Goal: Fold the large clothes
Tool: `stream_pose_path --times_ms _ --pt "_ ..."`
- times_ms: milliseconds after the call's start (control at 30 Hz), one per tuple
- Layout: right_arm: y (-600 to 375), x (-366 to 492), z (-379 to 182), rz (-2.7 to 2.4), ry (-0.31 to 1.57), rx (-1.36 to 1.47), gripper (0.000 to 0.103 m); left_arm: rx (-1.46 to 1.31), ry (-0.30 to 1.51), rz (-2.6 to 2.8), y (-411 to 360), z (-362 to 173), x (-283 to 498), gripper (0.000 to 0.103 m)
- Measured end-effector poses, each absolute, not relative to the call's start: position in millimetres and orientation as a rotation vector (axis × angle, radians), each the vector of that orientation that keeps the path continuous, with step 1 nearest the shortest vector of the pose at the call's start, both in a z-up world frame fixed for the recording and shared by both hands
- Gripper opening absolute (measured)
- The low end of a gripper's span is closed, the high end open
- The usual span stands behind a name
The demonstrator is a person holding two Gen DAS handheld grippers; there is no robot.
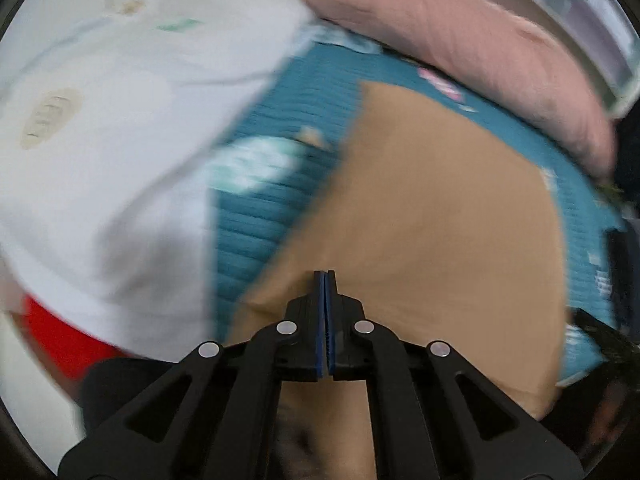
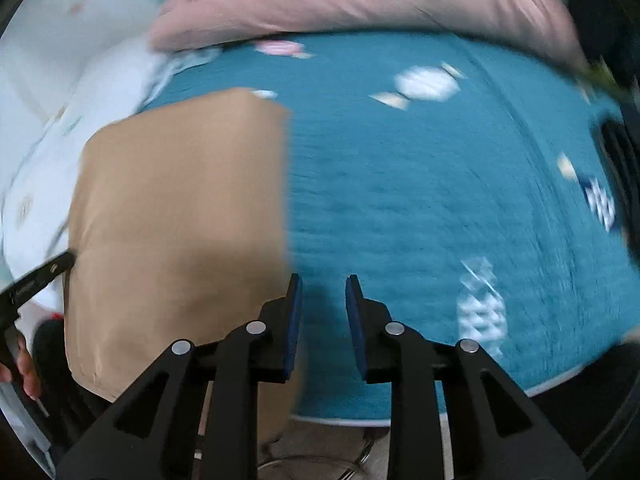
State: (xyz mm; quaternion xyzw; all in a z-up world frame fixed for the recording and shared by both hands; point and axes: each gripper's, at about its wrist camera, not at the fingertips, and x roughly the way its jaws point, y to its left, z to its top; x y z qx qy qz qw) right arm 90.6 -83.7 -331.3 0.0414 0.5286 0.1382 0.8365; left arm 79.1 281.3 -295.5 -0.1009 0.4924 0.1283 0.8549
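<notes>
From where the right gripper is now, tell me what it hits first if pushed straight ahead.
Most likely the teal bedspread. The right gripper is open with nothing between its fingers, and bare bedspread lies ahead. The tan garment sits just left of that line. Blur makes depth uncertain.

Tan garment (image 2: 180,216) on teal bedspread (image 2: 420,200)

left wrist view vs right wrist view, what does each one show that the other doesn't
Only the left wrist view shows the left gripper head on, jaws shut with nothing between them, a red item under the white fabric, and a striped edge beyond the pillow.

Only the right wrist view shows the right gripper, jaws open over the bare teal cover, the cover's near edge, and fingers on the other gripper at the left border.

Both show the tan garment lying flat, the teal cover, the pink pillow and the white fabric.
</notes>
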Motion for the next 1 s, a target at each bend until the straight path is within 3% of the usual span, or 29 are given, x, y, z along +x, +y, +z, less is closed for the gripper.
stream_pose_path --times_ms 133,367,533,700,767,1000 --pt "-100 86 -314 0.27 1.086 0.139 0.023 -0.229 1.029 0.275 292 -283 72 0.003" --pt "-42 62 -276 0.532 1.061 0.131 0.023 -0.188 0.991 0.063 231 -253 63 0.004" --pt "-9 51 -304 0.595 1.146 0.077 0.023 -0.237 1.066 -0.028 205 -274 63 0.004" --pt "-23 47 -346 0.594 1.253 0.051 0.018 -0.368 1.182 -0.009 233 -326 49 0.003" --pt "-34 45 -347 0.585 1.255 0.038 0.018 -0.422 1.18 -0.002 248 -324 43 0.003" --pt "-76 54 -347 0.441 1.276 0.04 0.024 -0.214 1.146 0.184 279 -302 42 0.004"
